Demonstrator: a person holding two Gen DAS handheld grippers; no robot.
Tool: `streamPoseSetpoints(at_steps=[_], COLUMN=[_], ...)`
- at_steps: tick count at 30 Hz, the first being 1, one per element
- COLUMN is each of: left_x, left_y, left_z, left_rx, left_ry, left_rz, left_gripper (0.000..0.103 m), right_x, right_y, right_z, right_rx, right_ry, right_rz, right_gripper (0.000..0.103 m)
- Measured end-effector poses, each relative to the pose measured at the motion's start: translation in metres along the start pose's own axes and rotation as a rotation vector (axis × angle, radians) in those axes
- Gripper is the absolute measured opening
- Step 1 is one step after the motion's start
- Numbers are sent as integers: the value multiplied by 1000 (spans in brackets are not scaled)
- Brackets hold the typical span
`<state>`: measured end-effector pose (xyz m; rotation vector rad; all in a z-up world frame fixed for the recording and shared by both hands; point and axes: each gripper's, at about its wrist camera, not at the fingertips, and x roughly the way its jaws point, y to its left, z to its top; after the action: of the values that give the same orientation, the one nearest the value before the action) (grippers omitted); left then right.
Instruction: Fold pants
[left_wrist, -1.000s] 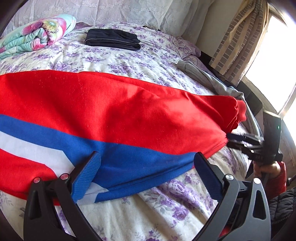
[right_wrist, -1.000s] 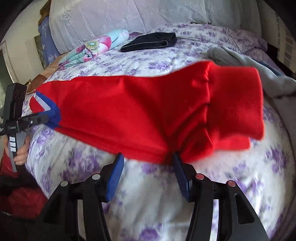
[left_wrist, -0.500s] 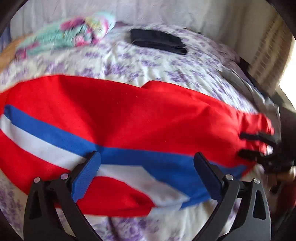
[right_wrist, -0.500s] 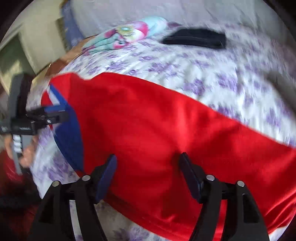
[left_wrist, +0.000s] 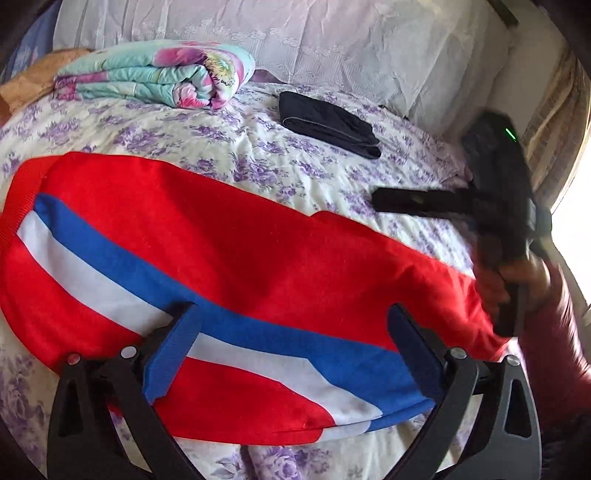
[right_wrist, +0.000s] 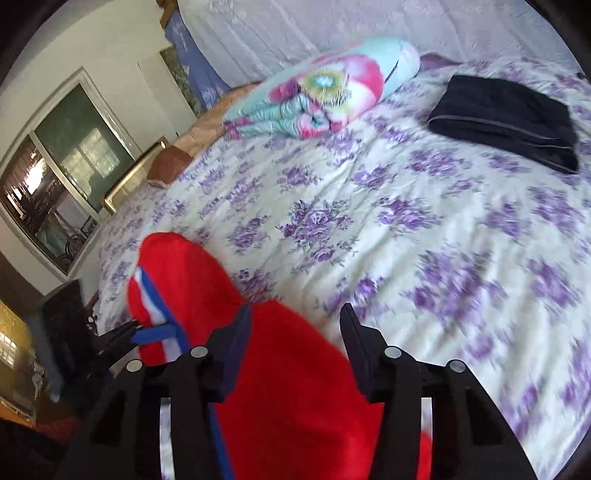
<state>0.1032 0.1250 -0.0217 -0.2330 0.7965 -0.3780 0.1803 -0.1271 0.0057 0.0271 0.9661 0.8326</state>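
- Left tool (left_wrist: 291, 314) spread wide, hovering low over the striped near edge, pinching nothing.
- Red pants (left_wrist: 240, 240) lying flat, lengthwise across the bed (left_wrist: 314, 166); probably between folds.
- Right tool (right_wrist: 295, 314) half spread, jaws just been closing, no cloth pinched; raised over the bed past the pants.
- Next, likely: gripping one end with both tools and laying it over the other, edges matched.
- Farther back, a folded black garment (left_wrist: 328, 123).

My left gripper (left_wrist: 291, 350) points down at a slant, jaws spread wide with nothing pinched between them. My right gripper (right_wrist: 295, 354) tilts downward too, its jaws have just been closing and stand part-open, nothing clamped. My right hand (left_wrist: 517, 284) wraps its handle, sleeve trailing behind
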Motion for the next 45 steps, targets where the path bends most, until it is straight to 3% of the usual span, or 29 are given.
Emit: streamPoseSetpoints(at_steps=[5,8,11,16,18,20,24,25,29,30,32,34,36,39,41,43,45], left_x=[4,3,2,-6,-16,-23,-41,-47,-63,-60,-47,-30,-31,-42,-59,-75,-76], left_y=[-12,-10,-7,0,6,11,16,17,30,36,57,85,91,87,82,68,56], left_z=[-5,-6,-5,-7,-11,-15,-19,-17,11,16,24,25,23,20,16,13,11], left_rx=[64,59,45,33,20,20,32,28,-9,-11,-29,-73,-67,-63,-86,-77,-52], left_ry=[2,0,0,18,10,8,3,-3,-45,-38,0,56,37,26,-5,-55,-69], left_rz=[71,66,47,18,23,20,129,152,196,230,314,309,331,353,333,273,218], left_gripper=[98,98,98,98,98,98,98,98,98,98,98,98,98,98,98,98,98], right_x=[29,36,31,17,27,41,36,27,-10,-14,-7,15,41,14,-16,-37,-43], right_y=[6,18,36,23,4,4,7,8,24,32,44,45,35,36,48,57,56], right_z=[0,-7,-16,-1,4,-1,-2,-2,-9,-13,-23,-33,-45,-50,-65,-88,-119], right_rx=[-54,-112,-185,-167,-94,-109,-99,-81,-106,-121,-145,-164,-151,-103,-116,-131,-117], right_ry=[90,108,82,-17,5,24,9,-13,-116,-120,-86,-10,79,-11,-74,-94,-60], right_rz=[47,41,-6,-123,-104,-133,-130,-127,-120,-101,-80,-120,-141,-141,-102,-96,-91], right_gripper=[47,26,13,9,9,9,19,23,25,25,35,39,38,40,49,62,66])
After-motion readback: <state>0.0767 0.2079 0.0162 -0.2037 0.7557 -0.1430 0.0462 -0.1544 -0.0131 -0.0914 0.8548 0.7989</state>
